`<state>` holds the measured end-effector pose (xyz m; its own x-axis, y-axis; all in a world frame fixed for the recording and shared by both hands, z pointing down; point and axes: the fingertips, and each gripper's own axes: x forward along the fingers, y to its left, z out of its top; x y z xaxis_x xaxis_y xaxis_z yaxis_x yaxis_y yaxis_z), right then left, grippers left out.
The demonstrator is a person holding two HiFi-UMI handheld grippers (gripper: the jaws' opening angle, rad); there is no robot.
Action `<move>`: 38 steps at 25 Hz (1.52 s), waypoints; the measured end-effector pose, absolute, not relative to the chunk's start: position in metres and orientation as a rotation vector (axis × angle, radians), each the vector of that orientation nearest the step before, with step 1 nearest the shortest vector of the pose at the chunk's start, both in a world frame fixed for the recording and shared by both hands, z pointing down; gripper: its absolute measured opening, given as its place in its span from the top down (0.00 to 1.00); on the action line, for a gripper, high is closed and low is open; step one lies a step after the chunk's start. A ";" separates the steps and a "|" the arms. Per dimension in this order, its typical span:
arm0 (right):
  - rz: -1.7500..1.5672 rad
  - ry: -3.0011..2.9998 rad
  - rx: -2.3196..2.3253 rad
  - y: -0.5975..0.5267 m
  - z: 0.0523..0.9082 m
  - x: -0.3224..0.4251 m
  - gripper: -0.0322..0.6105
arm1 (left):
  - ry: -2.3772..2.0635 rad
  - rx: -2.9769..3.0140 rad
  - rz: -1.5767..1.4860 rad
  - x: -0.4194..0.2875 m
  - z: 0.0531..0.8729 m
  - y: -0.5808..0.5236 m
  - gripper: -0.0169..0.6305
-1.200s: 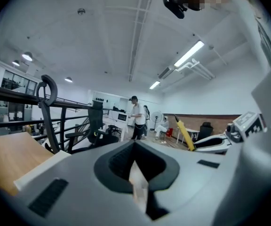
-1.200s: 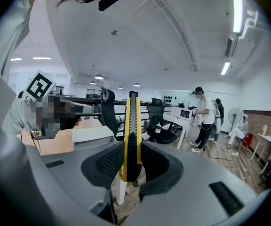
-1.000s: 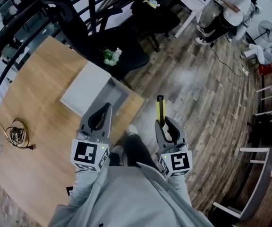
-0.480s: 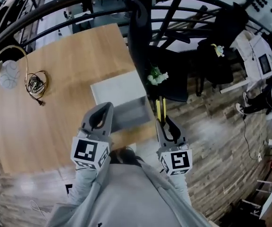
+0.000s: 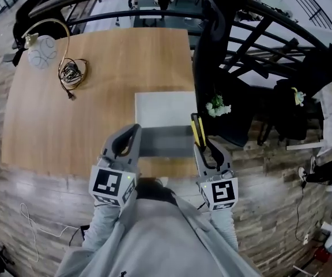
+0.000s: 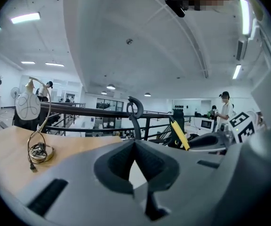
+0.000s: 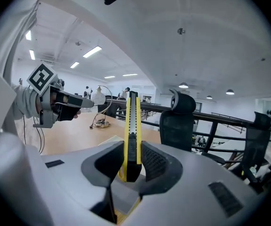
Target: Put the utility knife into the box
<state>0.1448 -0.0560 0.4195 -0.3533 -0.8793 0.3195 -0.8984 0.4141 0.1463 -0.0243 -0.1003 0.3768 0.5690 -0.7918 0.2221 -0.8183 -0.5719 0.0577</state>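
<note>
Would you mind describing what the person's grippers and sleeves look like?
The left gripper and right gripper are light grey plastic with dark ribbed pads, each carrying a black-and-white square-marker cube. The sleeves are light grey.

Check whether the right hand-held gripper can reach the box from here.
Probably yes. The right hand-held gripper, shut on the utility knife, hovers right beside the box's right edge, and nothing shows between them.

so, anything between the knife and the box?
Nothing visible. The right tongs grip the knife at the right edge of the box, whose grey inside looks open. The left tongs are at its left side, off the path.
</note>
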 end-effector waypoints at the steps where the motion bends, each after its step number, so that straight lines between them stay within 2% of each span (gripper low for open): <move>1: 0.062 -2.335 1.498 -0.059 0.421 0.143 0.75 | -1.383 2.631 0.259 -0.026 0.378 -0.100 0.94; 24: 0.001 -2.344 1.211 -0.094 0.446 0.102 0.75 | -1.356 2.650 0.244 -0.037 0.378 -0.139 0.95; 38: -0.046 -2.265 0.926 -0.092 0.500 0.084 0.75 | -1.323 2.606 0.270 -0.039 0.406 -0.132 0.95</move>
<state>0.0844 -0.0921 0.5001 -0.5153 -0.6314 0.5794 -0.6073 0.7461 0.2730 -0.0385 -0.1322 0.4065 0.5812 -0.7732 0.2538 -0.8108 -0.5768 0.0997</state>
